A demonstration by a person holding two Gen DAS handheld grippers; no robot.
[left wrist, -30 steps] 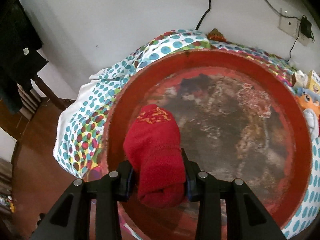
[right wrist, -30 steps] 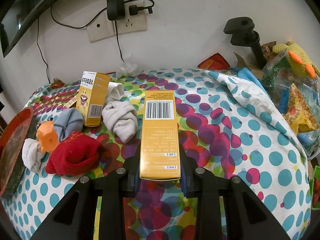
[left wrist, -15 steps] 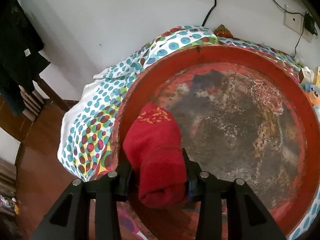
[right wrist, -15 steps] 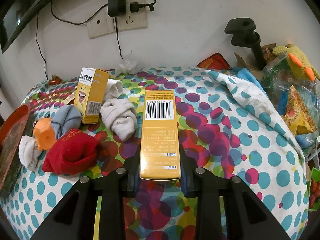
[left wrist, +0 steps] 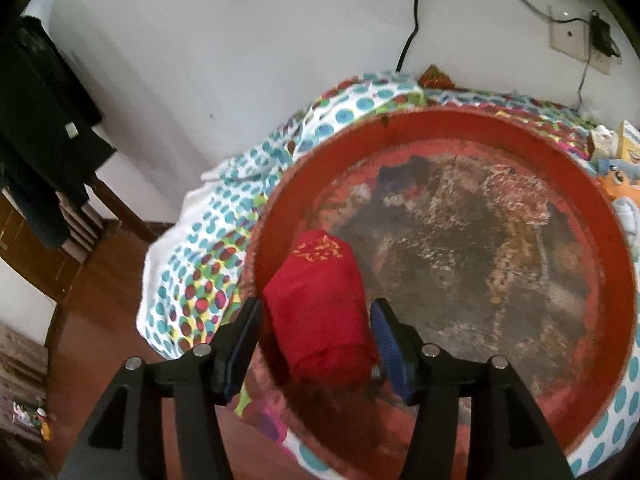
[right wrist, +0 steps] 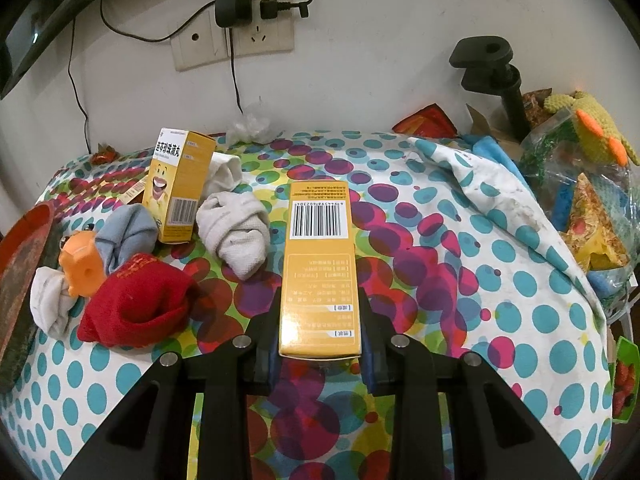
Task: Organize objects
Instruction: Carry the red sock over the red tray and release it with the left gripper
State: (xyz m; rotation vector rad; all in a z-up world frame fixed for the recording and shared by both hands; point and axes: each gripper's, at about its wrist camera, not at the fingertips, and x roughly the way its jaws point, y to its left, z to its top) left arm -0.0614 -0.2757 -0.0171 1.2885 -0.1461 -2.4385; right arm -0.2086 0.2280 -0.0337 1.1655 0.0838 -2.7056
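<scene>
In the left wrist view, my left gripper (left wrist: pixel 316 344) is open, its jaws standing apart on either side of a rolled red sock (left wrist: pixel 320 312) that lies at the near left edge of a round red tray (left wrist: pixel 440 128). In the right wrist view, my right gripper (right wrist: pixel 320 336) is shut on a long yellow box (right wrist: pixel 320 264) with a barcode, held above the polka-dot cloth. A second red sock (right wrist: pixel 136 304), a grey sock (right wrist: pixel 240 232), a blue-grey sock (right wrist: pixel 124 236), a white sock (right wrist: pixel 50 304), an orange toy (right wrist: pixel 80 264) and an upright yellow box (right wrist: pixel 180 184) lie to the left.
The red tray's edge (right wrist: pixel 24 232) shows at the far left of the right wrist view. A black clamp stand (right wrist: pixel 492 76), a yellow knitted toy (right wrist: pixel 588 120) and bags of snacks (right wrist: pixel 580 200) crowd the right. The table edge drops to a wooden floor (left wrist: pixel 100 300) on the left.
My left gripper's jaws have opened and let go of the red sock, which now lies in the tray. My right gripper still holds the yellow box in about the same place.
</scene>
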